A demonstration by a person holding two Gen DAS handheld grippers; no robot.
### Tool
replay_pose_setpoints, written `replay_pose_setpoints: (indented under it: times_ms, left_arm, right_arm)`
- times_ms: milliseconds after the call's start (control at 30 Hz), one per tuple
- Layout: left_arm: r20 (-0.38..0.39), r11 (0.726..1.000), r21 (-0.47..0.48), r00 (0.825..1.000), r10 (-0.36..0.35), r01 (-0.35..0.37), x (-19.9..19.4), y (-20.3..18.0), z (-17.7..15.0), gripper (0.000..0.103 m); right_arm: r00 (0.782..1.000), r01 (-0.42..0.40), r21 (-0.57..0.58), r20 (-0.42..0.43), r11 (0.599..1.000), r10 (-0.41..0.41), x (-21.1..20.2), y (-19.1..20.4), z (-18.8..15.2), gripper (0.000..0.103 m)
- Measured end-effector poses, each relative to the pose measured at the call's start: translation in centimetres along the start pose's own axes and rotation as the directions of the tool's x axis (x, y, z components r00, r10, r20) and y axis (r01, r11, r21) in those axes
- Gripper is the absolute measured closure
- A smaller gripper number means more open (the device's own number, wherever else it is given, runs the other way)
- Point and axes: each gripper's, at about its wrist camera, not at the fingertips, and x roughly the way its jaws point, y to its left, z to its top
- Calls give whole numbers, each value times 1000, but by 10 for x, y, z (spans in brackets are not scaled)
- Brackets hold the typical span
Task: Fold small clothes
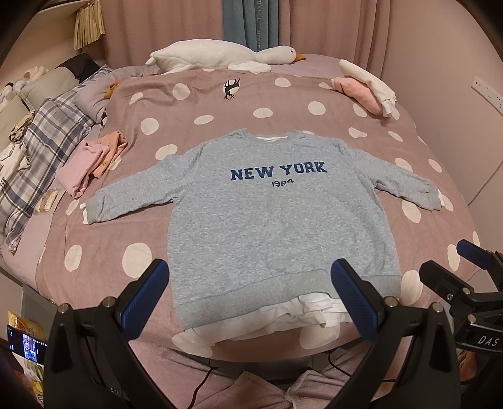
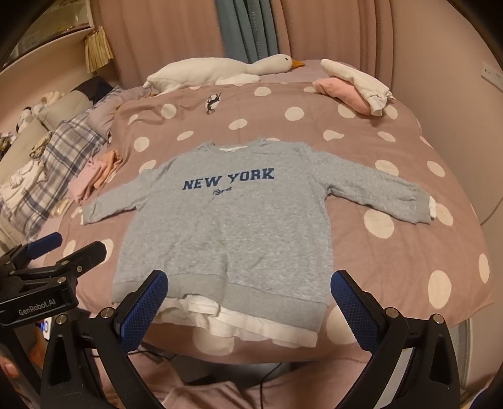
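Nearest us, the left tongs [image 1: 250,295] stand wide open and empty above the near edge of the bed [image 1: 94,251], their blue pads framing the hem of the sweatshirt [image 1: 261,220]. The right tongs [image 2: 248,302] are likewise spread open, holding nothing, over the same hem. In the left view the right tongs' side reads "DAS"; in the right view the left tongs' body reads "GenRobot.AI".

The sweatshirt lies flat, front up, in the middle of the bed, both sleeves spread outward, its white under-hem reaching the near edge. We read "NEW YORK" across the chest, with a smaller number below that looks like "1984". The polka-dot cover is bare on both sides of the body and beyond the collar.

Farther left, just past the sleeve cuff, lies a pile [image 1: 91,160] of pink and orange clothes, near a plaid pillow [image 1: 41,157]. At the far right corner sits a pink and white bundle [image 1: 364,88]. A goose toy [image 1: 220,55] lies along the far edge, before the curtains [image 1: 330,28].
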Motion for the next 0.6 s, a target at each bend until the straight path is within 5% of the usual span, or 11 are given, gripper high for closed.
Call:
replay_pose_setpoints:
  times_ms: [600]
  left_arm:
    - [-2, 1000, 7, 1000, 2, -2, 1, -4, 0, 0]
  right_arm:
    - [1000, 2, 4, 5, 1000, -2, -1, 0, 0, 1]
